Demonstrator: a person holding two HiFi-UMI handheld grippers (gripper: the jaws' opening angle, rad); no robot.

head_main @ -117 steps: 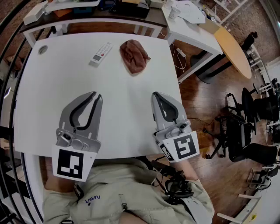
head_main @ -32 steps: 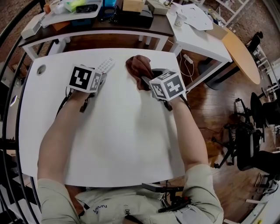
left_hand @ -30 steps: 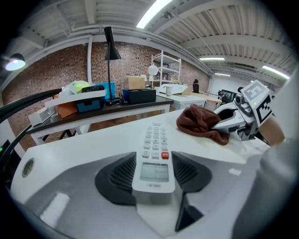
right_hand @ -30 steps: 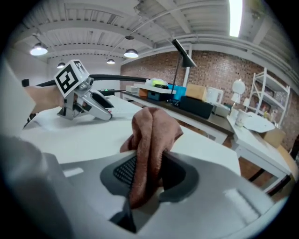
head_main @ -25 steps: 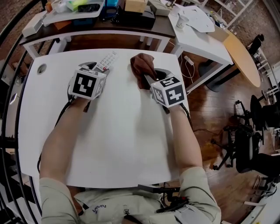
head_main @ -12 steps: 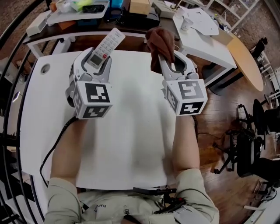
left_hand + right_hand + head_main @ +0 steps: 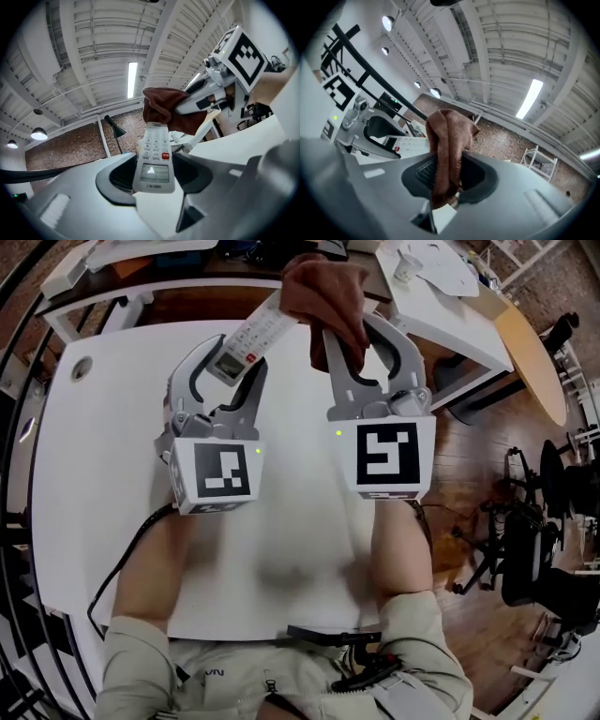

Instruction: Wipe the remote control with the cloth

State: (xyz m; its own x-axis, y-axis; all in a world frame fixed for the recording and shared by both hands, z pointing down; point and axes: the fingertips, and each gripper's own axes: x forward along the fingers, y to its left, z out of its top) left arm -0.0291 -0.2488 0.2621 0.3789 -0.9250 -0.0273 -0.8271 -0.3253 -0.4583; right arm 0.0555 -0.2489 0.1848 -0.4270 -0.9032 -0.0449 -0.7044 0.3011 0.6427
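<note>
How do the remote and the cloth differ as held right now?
The remote is white, rigid and straight; the cloth is brown, soft and bunched. The left gripper has its jaws wide on the remote; the right gripper has its jaws nearly meeting on the cloth. Both are held up off the table, close together.

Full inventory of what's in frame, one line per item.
table: 1, white, centre
remote: 1, white, raised over table
cloth: 1, brown, raised, by remote's far end
round table: 1, wooden, far right
chairs: at least 2, black, floor at right
cable: 1, black, on table, near left
left hand-held gripper: 1, grey, shut on remote
right hand-held gripper: 1, grey, shut on cloth
forearms: 2, bare, behind grippers
</note>
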